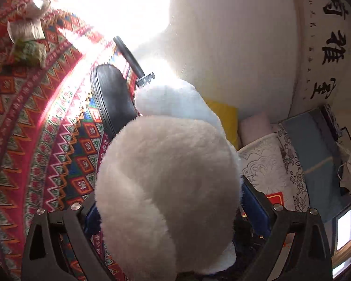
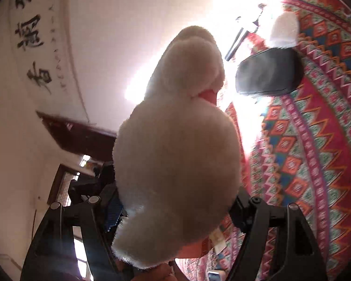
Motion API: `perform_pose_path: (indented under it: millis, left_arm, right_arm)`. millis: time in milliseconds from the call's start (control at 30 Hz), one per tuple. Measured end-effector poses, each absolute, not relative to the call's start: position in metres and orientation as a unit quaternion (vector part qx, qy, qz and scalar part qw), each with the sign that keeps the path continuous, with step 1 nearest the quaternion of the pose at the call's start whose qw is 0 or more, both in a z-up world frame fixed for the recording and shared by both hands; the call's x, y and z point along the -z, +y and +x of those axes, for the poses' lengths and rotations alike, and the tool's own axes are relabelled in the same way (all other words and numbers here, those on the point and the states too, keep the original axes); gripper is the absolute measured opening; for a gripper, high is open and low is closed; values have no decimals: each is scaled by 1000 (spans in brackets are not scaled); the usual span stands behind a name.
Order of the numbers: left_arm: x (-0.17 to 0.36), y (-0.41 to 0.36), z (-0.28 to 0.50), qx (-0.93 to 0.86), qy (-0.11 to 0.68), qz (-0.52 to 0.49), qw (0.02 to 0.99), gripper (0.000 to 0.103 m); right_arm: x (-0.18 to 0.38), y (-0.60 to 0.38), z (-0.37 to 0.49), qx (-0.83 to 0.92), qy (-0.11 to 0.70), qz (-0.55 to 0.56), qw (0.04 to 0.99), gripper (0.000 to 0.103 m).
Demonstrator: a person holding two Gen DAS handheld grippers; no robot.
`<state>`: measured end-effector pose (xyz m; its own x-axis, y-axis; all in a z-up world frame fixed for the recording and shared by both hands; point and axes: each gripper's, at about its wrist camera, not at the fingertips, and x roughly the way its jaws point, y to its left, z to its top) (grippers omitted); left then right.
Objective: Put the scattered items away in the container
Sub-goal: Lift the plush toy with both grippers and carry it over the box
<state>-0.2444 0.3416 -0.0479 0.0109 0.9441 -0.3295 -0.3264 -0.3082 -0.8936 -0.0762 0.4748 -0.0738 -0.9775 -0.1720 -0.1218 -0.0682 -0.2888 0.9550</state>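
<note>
A big white plush toy (image 1: 168, 182) fills the middle of the left wrist view, and my left gripper (image 1: 170, 210) is shut on it, its blue pads pressed into the fur on both sides. My right gripper (image 2: 175, 201) is shut on another part of the white plush toy (image 2: 177, 159), which blocks most of the right wrist view. Both views are tilted, with the toy held above a red patterned cloth (image 1: 35, 117). A black shoe-like item (image 1: 114, 93) lies on the cloth beyond the toy; it also shows in the right wrist view (image 2: 269, 72). No container is in view.
A dark rod with a metal end (image 1: 133, 63) lies by the black item. Small pale and green bundles (image 1: 25, 35) sit on the cloth at far left. A calligraphy scroll (image 1: 327, 46) hangs on the wall above floral bedding (image 1: 269, 164). A wooden door frame (image 2: 82, 135) is at the left.
</note>
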Motion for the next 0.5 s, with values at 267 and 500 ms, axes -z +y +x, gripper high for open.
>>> perform_pose_path:
  millis: [267, 500]
  left_arm:
    - [-23, 137, -256, -730, -328, -387, 458, 98]
    - [-21, 8, -316, -820, -304, -344, 343, 103]
  right_arm:
    - [20, 323, -167, 810, -541, 133, 181, 75]
    - [46, 240, -287, 743, -588, 191, 256, 78]
